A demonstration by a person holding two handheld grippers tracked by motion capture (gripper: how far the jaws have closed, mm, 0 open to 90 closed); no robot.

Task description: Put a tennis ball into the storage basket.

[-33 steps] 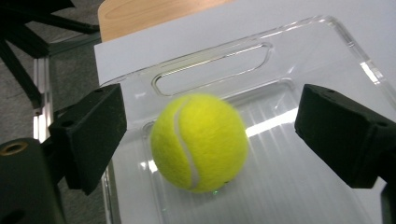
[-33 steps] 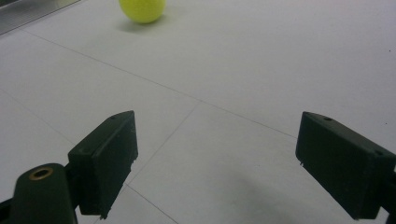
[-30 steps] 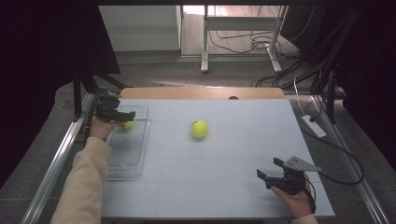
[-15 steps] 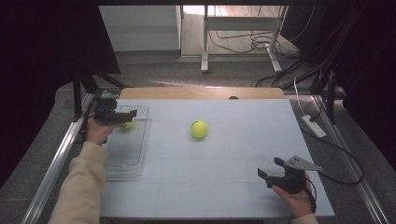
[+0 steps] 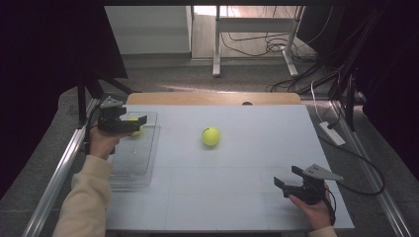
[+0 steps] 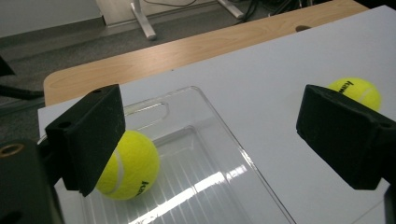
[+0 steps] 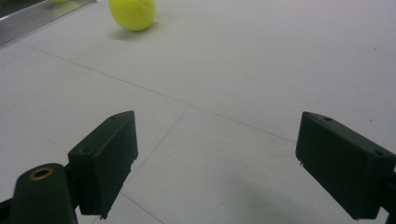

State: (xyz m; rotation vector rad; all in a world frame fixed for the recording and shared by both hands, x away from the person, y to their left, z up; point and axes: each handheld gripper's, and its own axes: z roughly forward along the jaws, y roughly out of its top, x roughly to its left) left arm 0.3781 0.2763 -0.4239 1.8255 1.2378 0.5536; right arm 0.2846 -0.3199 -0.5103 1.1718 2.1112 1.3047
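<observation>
White laminate tabletop (image 5: 237, 173), faint seam lines, a bare wooden strip (image 5: 212, 98) along its far edge. Beyond it, grey floor with loose cables (image 5: 276, 44) and white desk legs (image 5: 216, 39); dark room to both sides.

Left gripper (image 5: 129, 121) hovered over the far end of the clear plastic tray (image 5: 133, 168), jaws spread wide, nothing between them. One tennis ball (image 6: 128, 165) lay in the tray just below its left jaw. A second tennis ball (image 5: 211, 136) sat on the open table, well off beyond its right jaw.

Right gripper (image 5: 290, 178) rested low at the near edge, jaws wide apart and empty, the loose ball far ahead.
</observation>
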